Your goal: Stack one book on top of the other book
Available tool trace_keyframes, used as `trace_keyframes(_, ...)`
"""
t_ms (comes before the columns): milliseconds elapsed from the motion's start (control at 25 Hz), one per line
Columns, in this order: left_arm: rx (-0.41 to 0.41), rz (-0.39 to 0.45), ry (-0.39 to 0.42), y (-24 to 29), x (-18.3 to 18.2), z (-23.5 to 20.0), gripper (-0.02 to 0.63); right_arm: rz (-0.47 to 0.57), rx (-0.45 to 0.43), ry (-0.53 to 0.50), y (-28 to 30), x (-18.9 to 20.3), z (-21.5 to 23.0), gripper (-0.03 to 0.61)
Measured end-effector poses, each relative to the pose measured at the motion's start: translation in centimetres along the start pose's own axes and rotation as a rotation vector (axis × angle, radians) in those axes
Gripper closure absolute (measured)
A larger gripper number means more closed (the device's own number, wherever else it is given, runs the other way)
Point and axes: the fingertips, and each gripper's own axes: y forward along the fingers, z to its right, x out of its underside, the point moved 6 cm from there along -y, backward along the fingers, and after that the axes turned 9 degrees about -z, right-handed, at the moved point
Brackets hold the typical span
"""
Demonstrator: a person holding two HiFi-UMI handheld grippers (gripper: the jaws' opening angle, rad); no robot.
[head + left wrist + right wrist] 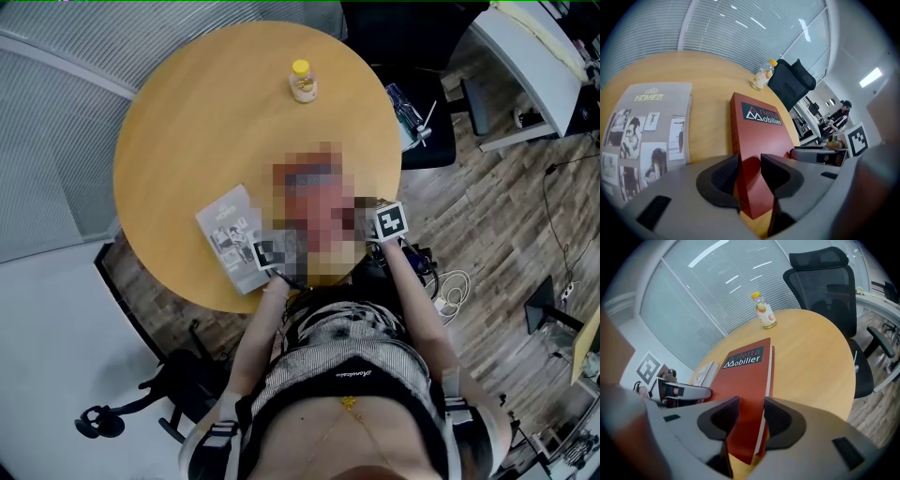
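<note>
At the near edge of the round wooden worktop [206, 122], flat on its back: the thick red book [757, 136] with a dark, white-lettered label, lying lengthwise away from the person toward the small yellow-capped bottle [303, 82] at the far side. Meets both tools at its near short end, with the left gripper [749, 163] over the near left corner on the spine side and the right gripper [751, 404] over the near right corner, beside the white page edges. Shows the jaws of each standing apart, released, with red cover visible in the gap, no pad plainly pressing on it, and nothing lifted. Just beside the red book on its left, across a strip of bare wood: the thin grey photo-covered book [651, 131], also flat, lengthwise roughly parallel, though slewed a little in the head view. Sits nearer the left gripper than the right. Judging from this layout, calls for a close on the red book's near end from both corners, then a lift and a carry leftward across that strip, long sides kept in line for a square landing on the grey one. Probably matters most to clear the grey book's right edge before lowering.
</note>
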Motion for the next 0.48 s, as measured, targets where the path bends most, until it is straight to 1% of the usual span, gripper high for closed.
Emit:
trace_keyframes(160, 0.022, 0.013, -0.023, 0.02, 0.15, -0.11, 0.453, -0.011, 0.009, -0.007, -0.07, 0.07, -0.15, 0.402)
trace_keyframes(240, 0.039, 0.015, -0.014, 0.02, 0.24, -0.15, 0.453, -0.018, 0.011, -0.007, -0.17, 0.04, -0.18, 0.402)
trace_keyframes(360, 0.024, -0.002, 0.011, 0.05, 0.25, -0.07, 0.453, -0.026, 0.010, -0.013, -0.12, 0.04, -0.20, 0.402)
trace_keyframes(480, 0.015, -0.001, 0.010, 0.12, 0.29, 0.03, 0.453, -0.031, 0.010, -0.008, -0.09, 0.03, -0.12, 0.402)
